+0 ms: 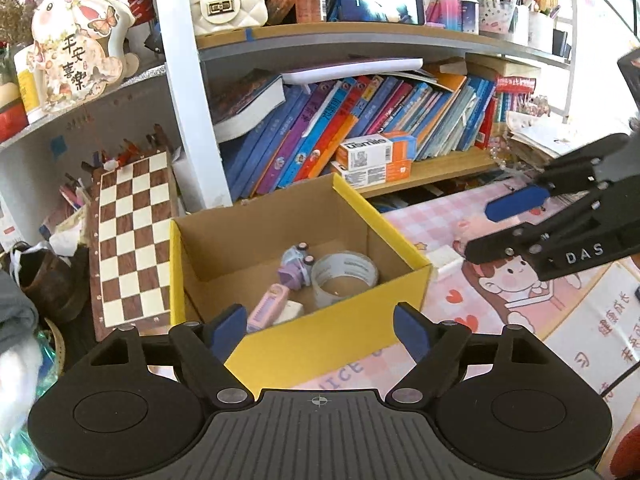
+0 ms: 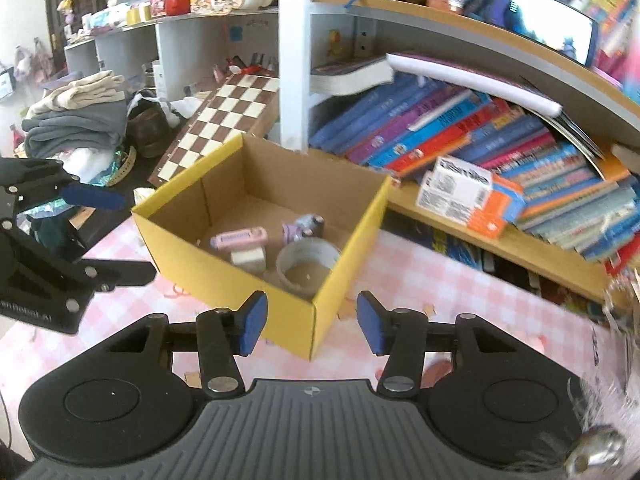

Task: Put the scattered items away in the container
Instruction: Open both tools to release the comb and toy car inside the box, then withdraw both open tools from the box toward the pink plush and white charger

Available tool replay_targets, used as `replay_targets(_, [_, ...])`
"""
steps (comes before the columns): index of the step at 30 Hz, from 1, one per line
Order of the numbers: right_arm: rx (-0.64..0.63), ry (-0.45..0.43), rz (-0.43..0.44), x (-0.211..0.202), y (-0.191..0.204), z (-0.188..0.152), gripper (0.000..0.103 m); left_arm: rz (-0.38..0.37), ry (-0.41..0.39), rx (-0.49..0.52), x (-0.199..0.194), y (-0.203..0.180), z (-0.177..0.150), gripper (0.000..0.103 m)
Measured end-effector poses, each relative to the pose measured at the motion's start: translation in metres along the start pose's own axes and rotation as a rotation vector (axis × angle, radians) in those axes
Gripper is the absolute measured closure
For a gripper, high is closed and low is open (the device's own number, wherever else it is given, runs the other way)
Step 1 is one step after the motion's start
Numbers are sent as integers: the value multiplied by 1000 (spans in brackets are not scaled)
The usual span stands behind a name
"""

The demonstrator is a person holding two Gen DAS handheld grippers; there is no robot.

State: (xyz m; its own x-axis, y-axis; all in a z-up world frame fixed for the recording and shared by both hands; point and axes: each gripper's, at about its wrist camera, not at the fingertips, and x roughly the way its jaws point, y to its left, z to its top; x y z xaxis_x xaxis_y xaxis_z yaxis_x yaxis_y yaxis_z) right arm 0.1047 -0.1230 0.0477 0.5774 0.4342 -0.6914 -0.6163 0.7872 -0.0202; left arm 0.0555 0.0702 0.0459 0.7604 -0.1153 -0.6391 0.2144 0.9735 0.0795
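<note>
A yellow cardboard box [image 1: 400, 236] [image 2: 352, 256] stands open on the pink checked tablecloth. Inside lie a tape roll [image 1: 345, 278] [image 2: 306, 265], a purple toy [image 1: 297, 266] [image 2: 301, 227], a pink stapler-like item [image 1: 267, 307] [image 2: 239, 239] and a white eraser block [image 1: 294, 311] [image 2: 249, 258]. My left gripper [image 1: 320, 330] is open and empty just before the box's near wall. My right gripper [image 2: 311, 322] is open and empty at the box's near corner; it also shows in the left wrist view [image 1: 496, 224], at the right of the box.
A bookshelf with leaning books [image 1: 360, 120] and orange-white cartons [image 1: 376, 156] [image 2: 468, 196] stands behind the box. A chessboard [image 1: 132, 236] [image 2: 224, 120] leans at the left. Folded clothes [image 2: 76, 120] lie far left. A white block [image 1: 444, 258] lies on the cloth right of the box.
</note>
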Motion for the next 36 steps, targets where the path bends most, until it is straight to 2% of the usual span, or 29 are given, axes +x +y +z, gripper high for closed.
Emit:
replay_targets(13, [97, 12, -72, -26, -21, -44, 51, -35, -9, -20, -8, -31, -5, 19])
replay_targets(19, [173, 11, -77, -34, -30, -61, 46, -40, -2, -28, -4, -49, -4, 19])
replay_targets(28, [225, -13, -163, -50, -52, -81, 35, -65, -7, 0, 4, -76, 4, 19])
replay_targets(36, [249, -16, -226, -59, -76, -95, 33, -107, -19, 59, 17, -106, 20, 19])
